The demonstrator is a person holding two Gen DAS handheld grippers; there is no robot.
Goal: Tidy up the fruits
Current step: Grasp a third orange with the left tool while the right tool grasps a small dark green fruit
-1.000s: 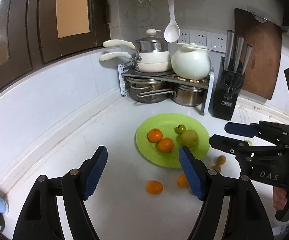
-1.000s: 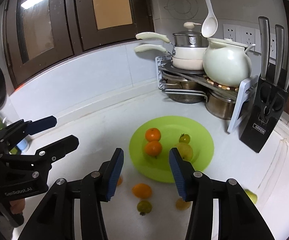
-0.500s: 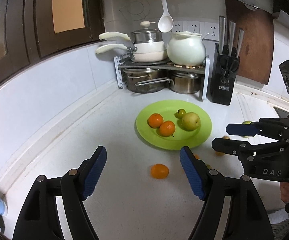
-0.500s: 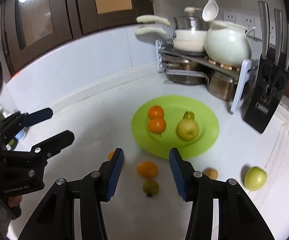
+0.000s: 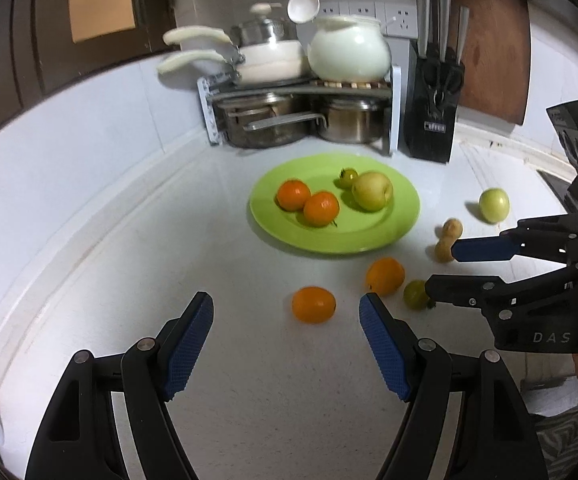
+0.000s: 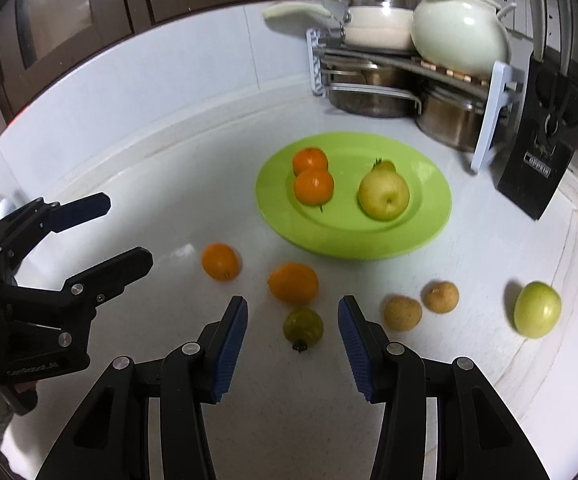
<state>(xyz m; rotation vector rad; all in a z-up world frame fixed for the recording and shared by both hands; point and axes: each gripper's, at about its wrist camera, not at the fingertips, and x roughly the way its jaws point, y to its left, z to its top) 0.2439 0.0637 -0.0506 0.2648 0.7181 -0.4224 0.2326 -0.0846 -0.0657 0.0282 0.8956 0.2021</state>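
Note:
A green plate (image 5: 393, 224) (image 6: 429, 224) holds two oranges (image 5: 307, 200), a yellow pear (image 5: 372, 191) and a small green fruit (image 5: 347, 176). Loose on the white counter lie two oranges (image 6: 220, 261) (image 6: 293, 282), a small green tomato (image 6: 303, 327), two brown fruits (image 6: 402, 313) and a green apple (image 6: 537, 308). My left gripper (image 5: 287, 344) is open and empty, just short of an orange (image 5: 313, 304). My right gripper (image 6: 292, 350) is open and empty, its tips on either side of the green tomato.
A pot rack (image 5: 301, 100) with pans and a white pot stands at the back corner. A black knife block (image 5: 433, 108) stands to its right, with a wooden board (image 5: 489, 48) against the wall.
Both grippers have lowered and moved in towards the loose fruits. The tomato now lies between my right gripper's tips. More loose fruit has come into view on the right.

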